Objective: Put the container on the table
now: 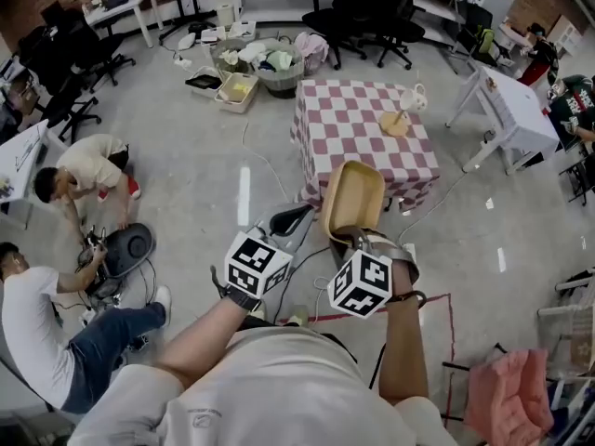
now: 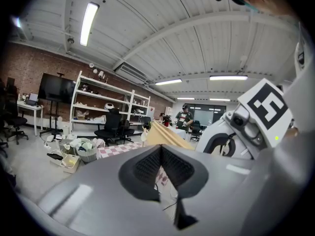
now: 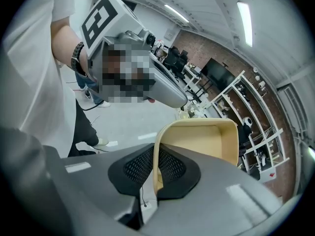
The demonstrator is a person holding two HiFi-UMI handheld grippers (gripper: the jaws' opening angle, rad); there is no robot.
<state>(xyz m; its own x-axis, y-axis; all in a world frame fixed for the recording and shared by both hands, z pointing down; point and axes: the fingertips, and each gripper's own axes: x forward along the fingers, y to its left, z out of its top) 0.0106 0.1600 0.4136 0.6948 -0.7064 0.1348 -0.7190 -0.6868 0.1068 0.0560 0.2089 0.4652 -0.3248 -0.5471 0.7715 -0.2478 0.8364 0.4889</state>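
Head view: tan rectangular container [image 1: 353,199], shallow, rounded corners, tilted.

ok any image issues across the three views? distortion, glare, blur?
Head view: even light, sharp, mild wide-angle bend at the edges. Left gripper view: heavy fisheye with black corners, ceiling strip light blown out, near jaws soft. Right gripper view: same fisheye, container rim crisp between the jaws, one mosaic patch at upper left.

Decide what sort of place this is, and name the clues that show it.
Probably a robotics lab or workshop: white shelving along a brick wall, black office chairs, and people crouched over equipment on the bare floor.
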